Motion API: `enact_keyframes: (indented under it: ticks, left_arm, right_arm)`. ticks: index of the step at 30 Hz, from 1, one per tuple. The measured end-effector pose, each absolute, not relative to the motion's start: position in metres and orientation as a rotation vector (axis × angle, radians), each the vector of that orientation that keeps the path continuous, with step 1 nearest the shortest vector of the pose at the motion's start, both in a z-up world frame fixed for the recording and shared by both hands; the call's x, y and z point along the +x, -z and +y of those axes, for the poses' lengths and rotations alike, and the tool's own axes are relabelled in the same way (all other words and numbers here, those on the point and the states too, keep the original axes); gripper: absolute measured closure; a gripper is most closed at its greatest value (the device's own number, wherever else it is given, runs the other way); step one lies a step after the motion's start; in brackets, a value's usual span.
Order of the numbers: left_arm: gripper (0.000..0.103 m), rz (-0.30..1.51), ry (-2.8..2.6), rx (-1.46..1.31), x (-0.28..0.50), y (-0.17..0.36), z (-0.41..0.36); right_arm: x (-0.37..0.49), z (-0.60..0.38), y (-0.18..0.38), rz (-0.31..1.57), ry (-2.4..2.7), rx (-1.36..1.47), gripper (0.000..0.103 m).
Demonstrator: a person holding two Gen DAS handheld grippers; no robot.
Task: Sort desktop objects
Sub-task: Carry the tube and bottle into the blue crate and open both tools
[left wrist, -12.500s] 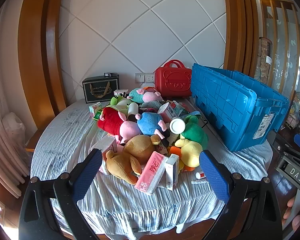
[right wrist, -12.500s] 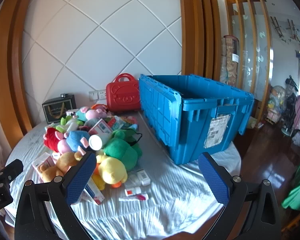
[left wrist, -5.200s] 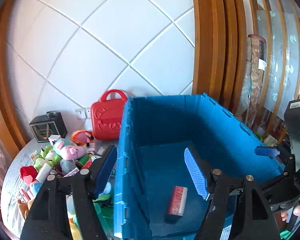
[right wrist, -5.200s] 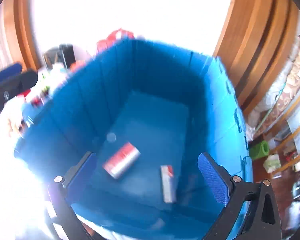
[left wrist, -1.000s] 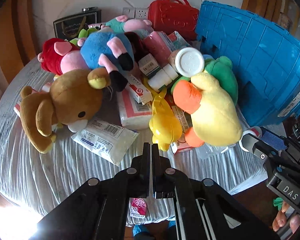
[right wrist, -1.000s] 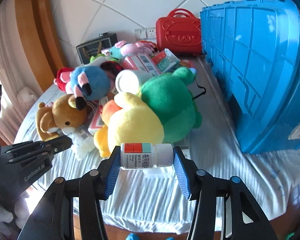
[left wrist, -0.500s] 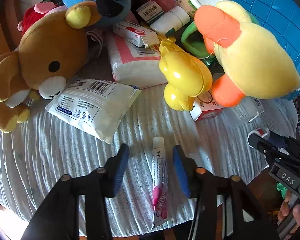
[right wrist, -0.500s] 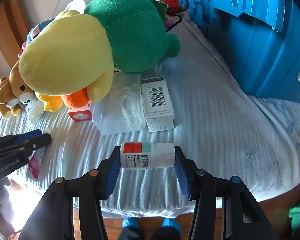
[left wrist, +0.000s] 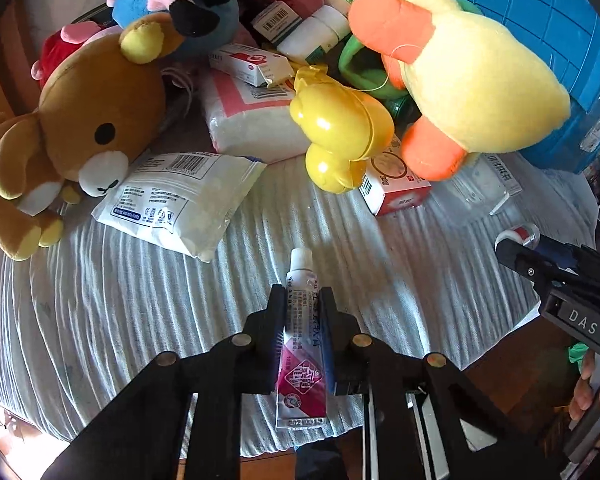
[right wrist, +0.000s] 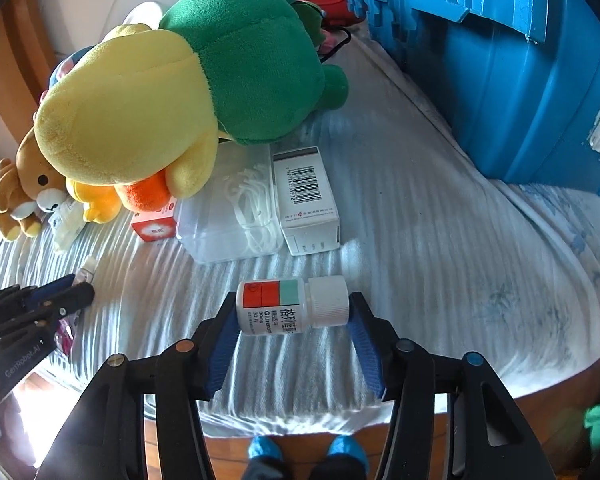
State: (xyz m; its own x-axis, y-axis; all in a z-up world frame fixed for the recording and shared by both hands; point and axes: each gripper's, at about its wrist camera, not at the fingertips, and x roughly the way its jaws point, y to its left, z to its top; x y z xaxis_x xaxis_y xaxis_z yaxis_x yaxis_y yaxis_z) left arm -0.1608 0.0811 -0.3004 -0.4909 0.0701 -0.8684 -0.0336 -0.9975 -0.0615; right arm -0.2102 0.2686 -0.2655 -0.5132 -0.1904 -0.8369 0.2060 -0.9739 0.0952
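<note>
Left gripper [left wrist: 302, 312]: jaws clamped on a white-and-pink ointment tube [left wrist: 301, 344] lying on the striped white tablecloth [left wrist: 120, 300] (cap pointing away). Right gripper [right wrist: 292, 320]: grasping a white pill bottle with red-and-green label [right wrist: 292, 306] crosswise, just above the cloth near the blue plastic crate [right wrist: 520, 80].

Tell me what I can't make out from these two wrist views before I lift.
- Blue bin interior: both views show only its outer wall.
- Tube sides, left wrist view: covered by the left gripper.
- Pill bottle ends, right wrist view: behind the right gripper.
</note>
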Motion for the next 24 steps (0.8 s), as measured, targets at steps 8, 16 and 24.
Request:
enact_keyframes:
  ticks: [8,16,24]
  left_arm:
    - [0.087,-0.037,-2.869,-1.236,-0.155,0.196,0.074]
    - [0.087,-0.063,-3.009,-0.823,-0.178,0.062,0.073]
    - [0.087,-0.012,-2.996,-0.517,-0.202,-0.053,0.161]
  right_arm:
    - [-0.198,0.267,0.190,0.008,2.621,1.199,0.052]
    - [-0.191,0.264,0.047,0.041,2.708,0.759,0.052]
    - [-0.216,0.327,-0.068,0.076,2.851,0.441,0.052]
